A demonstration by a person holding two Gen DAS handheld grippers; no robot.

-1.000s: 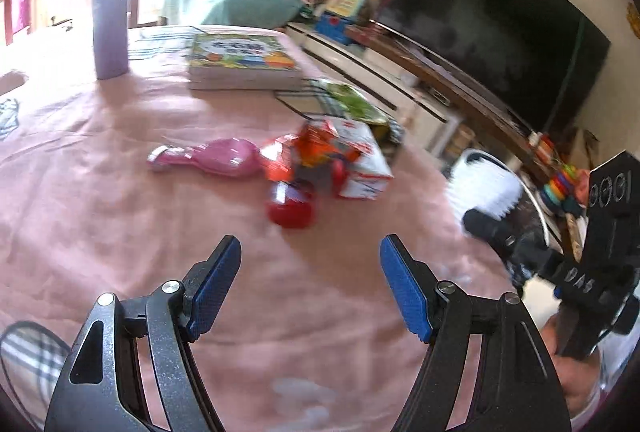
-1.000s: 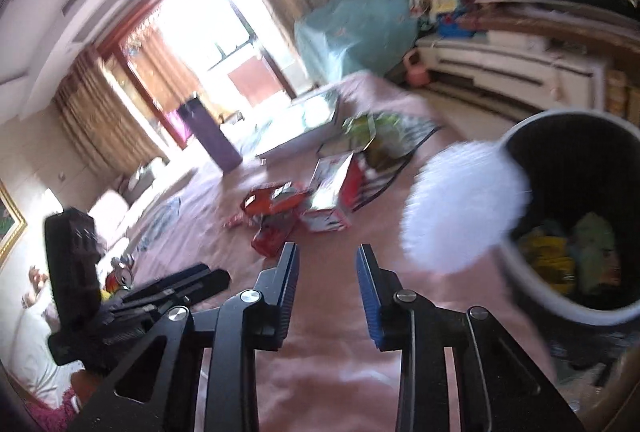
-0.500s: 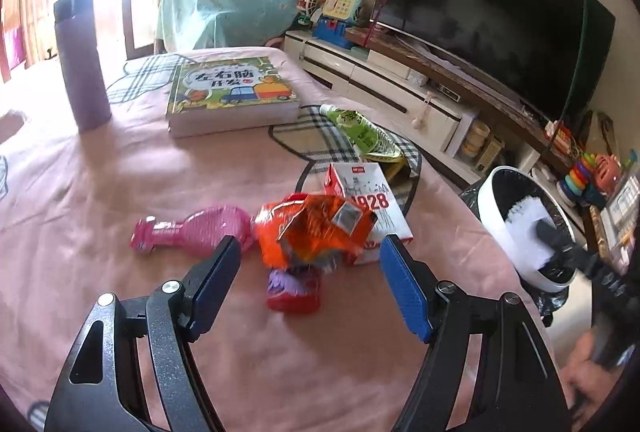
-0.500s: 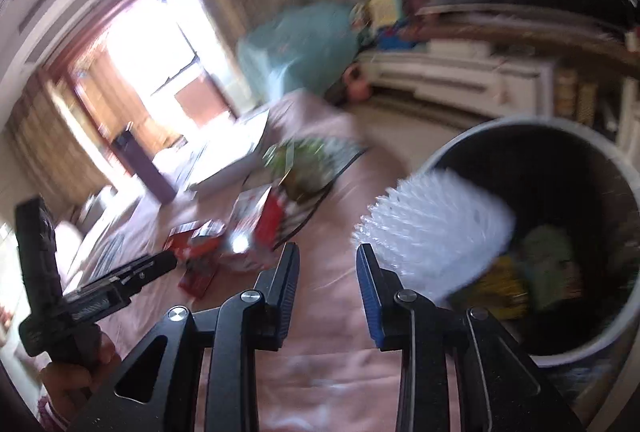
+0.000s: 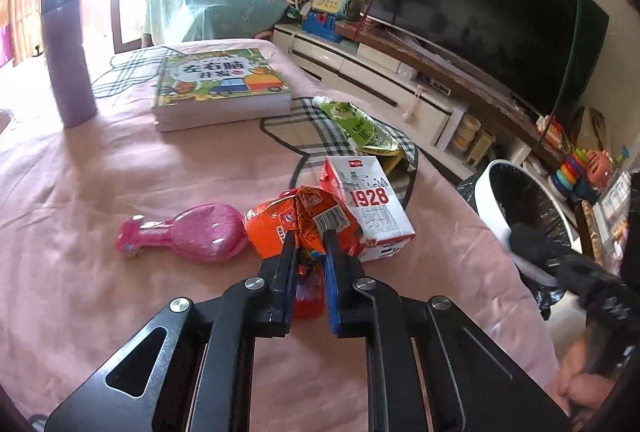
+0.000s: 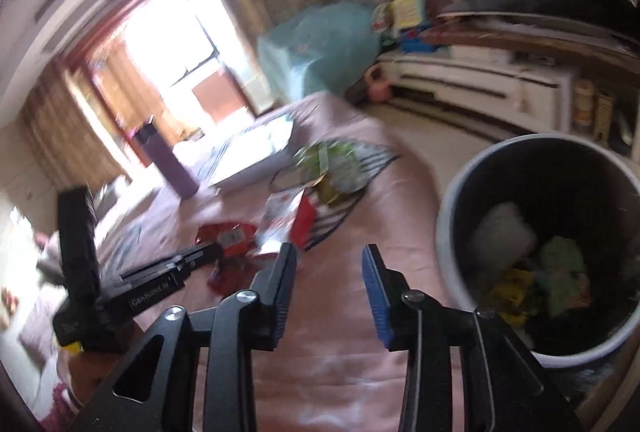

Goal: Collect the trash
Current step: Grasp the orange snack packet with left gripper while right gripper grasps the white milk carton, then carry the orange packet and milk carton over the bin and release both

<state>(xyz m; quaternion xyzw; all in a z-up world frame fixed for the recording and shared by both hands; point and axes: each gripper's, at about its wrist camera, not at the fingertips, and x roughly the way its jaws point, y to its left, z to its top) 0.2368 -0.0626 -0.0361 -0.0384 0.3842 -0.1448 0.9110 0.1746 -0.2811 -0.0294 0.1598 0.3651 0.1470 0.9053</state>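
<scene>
Orange wrapper [image 5: 304, 224] pinched by left claw [image 5: 310, 244] beside "1928" carton [image 5: 366, 205]; right claw [image 6: 329, 266] spread.

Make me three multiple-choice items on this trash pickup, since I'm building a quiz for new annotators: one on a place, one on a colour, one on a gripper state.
1. Where is the trash bin?
A. On the book
B. Beside the table edge
C. Under the TV

2. What colour is the bottle?
A. Purple
B. Yellow
C. White

3. What is the left gripper doing?
A. Hanging open
B. Holding the milk carton
C. Shut on the orange wrapper

Answers:
1 B: its white rim stands just off the pink tablecloth.
2 A: it stands purple near the window.
3 C: both fingers pinch the wrapper.
</scene>
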